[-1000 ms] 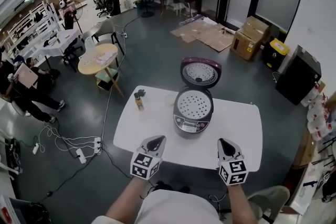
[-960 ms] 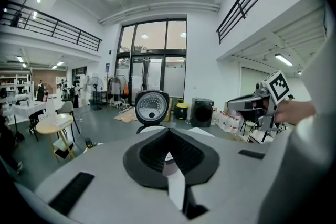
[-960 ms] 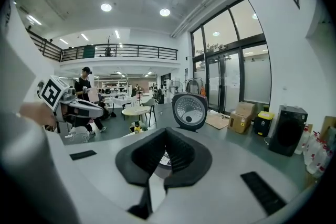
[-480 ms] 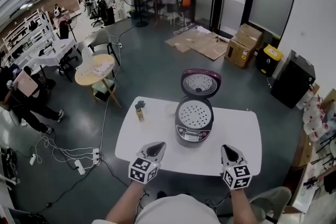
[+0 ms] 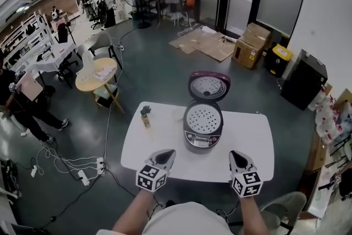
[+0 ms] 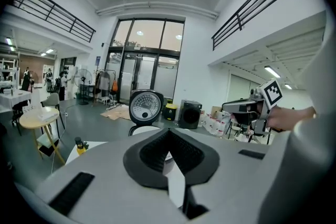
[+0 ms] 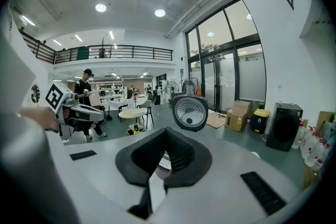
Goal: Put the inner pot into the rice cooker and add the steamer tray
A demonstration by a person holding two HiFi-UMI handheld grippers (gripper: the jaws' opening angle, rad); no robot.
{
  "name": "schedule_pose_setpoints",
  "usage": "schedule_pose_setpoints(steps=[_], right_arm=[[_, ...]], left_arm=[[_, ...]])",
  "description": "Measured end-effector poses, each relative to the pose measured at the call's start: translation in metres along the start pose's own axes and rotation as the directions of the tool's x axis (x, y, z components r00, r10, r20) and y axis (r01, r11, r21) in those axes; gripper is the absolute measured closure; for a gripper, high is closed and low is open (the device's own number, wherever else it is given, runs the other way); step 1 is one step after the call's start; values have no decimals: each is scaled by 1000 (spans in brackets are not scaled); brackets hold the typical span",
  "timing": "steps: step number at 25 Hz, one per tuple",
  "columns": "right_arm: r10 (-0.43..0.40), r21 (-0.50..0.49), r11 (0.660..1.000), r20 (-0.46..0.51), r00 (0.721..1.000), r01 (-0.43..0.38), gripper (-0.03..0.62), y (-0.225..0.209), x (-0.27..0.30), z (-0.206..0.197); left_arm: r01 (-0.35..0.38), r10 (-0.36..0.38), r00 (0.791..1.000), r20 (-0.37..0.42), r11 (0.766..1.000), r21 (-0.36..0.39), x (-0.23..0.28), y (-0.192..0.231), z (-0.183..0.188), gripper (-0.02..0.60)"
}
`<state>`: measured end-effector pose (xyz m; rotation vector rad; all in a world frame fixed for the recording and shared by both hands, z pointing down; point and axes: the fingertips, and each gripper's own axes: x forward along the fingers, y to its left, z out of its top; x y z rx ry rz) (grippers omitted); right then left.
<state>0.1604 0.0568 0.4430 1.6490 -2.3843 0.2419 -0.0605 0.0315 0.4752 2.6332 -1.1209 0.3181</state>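
The rice cooker (image 5: 202, 130) stands on the white table (image 5: 159, 143) with its maroon lid (image 5: 209, 86) raised. A perforated steamer tray (image 5: 203, 119) lies in its open top; the inner pot is hidden beneath it. My left gripper (image 5: 164, 157) is shut and empty at the table's near edge, left of the cooker. At the near edge to the cooker's right, my right gripper (image 5: 237, 159) is also shut and empty. The raised lid (image 6: 146, 106) shows beyond the closed jaws in the left gripper view, and the lid (image 7: 190, 112) also shows in the right gripper view.
A small yellow bottle (image 5: 146, 116) stands at the table's far left. A round wooden table (image 5: 97, 74) and chairs are beyond on the left. Cardboard boxes (image 5: 250, 44) and a yellow bin (image 5: 280, 55) sit far right. Cables and a power strip (image 5: 82, 175) lie on the floor.
Both grippers stay shut near the table's front edge. The head camera has tilted a little, so the table and cooker sit slightly lower in view.
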Motion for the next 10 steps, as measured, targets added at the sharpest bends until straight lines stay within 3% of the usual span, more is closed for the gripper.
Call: schedule_pose_setpoints(steps=[10], right_arm=[[2, 8, 1000, -6, 1000, -2, 583, 9, 11, -3]], left_arm=[[0, 0, 1000, 4, 1000, -12, -4, 14, -1, 568]])
